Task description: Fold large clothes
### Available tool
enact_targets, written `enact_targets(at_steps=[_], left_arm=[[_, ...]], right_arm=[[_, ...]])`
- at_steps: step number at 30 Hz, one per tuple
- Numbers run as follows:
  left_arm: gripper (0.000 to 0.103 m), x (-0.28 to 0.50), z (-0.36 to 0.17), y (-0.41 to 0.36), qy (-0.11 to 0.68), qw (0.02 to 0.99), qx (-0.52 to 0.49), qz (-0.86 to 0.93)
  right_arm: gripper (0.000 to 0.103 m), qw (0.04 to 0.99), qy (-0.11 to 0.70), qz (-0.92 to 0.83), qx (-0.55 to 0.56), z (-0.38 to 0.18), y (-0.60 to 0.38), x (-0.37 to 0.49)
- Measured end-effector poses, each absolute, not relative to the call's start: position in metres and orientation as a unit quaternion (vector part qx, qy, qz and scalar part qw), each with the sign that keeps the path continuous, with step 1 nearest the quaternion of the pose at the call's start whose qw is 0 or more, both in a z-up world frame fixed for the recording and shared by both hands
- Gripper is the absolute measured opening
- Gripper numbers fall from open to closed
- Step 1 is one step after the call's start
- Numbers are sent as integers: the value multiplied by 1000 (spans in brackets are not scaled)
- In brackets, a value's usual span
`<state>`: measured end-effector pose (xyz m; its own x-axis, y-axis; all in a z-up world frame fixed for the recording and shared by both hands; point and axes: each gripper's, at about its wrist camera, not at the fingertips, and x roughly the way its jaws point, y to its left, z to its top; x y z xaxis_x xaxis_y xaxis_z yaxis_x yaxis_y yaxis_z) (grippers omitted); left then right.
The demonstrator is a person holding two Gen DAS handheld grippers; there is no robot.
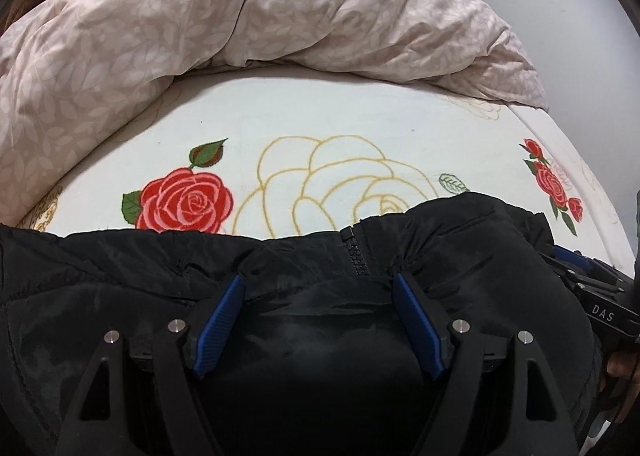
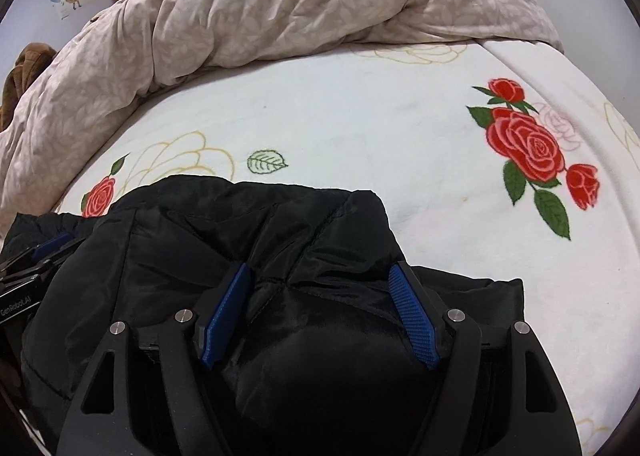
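The left tool (image 1: 318, 284) is standing wide, its blue pads (image 1: 222, 326) splayed around a thick bulge of the black padded jacket (image 1: 120, 276) near the zipper (image 1: 356, 254), though whether they are pressing on the cloth cannot be told. The right tool (image 2: 320, 276) is likewise spread wide over a puffy fold of the same jacket, which is filling the gap between its fingers, with the grip equally unclear. The jacket is lying bunched at the near edge of the bed on the rose-printed sheet (image 2: 360, 128), directly under both tools, with the beige duvet (image 1: 280, 4) heaped beyond it.
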<state>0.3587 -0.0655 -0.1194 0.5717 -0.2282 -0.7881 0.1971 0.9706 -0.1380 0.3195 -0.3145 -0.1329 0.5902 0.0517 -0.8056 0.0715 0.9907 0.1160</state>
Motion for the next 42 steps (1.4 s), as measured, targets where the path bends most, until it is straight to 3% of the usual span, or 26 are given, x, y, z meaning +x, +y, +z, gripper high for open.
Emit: enact_targets(at_steps=[6, 13, 19, 23, 27, 32, 42], left_arm=[[76, 351, -86, -52, 450, 886, -9, -114], [76, 324, -60, 35, 410, 910, -12, -61], [78, 320, -100, 85, 430, 902, -35, -11], [80, 321, -117, 87, 421, 906, -53, -6], [78, 321, -108, 83, 428, 903, -46, -1], [78, 291, -83, 104, 393, 918, -59, -19], [81, 294, -123, 117, 394, 914, -96, -8]], right_arm=[[71, 887, 457, -17, 68, -107, -315, 314], [71, 910, 404, 34, 88, -48, -282, 275], [71, 883, 466, 47, 33, -97, -242, 305], [71, 883, 464, 56, 46, -118, -250, 317], [70, 882, 466, 54, 43, -109, -251, 316], [70, 911, 407, 30, 60, -70, -290, 273], [69, 906, 418, -17, 57, -114, -320, 270]])
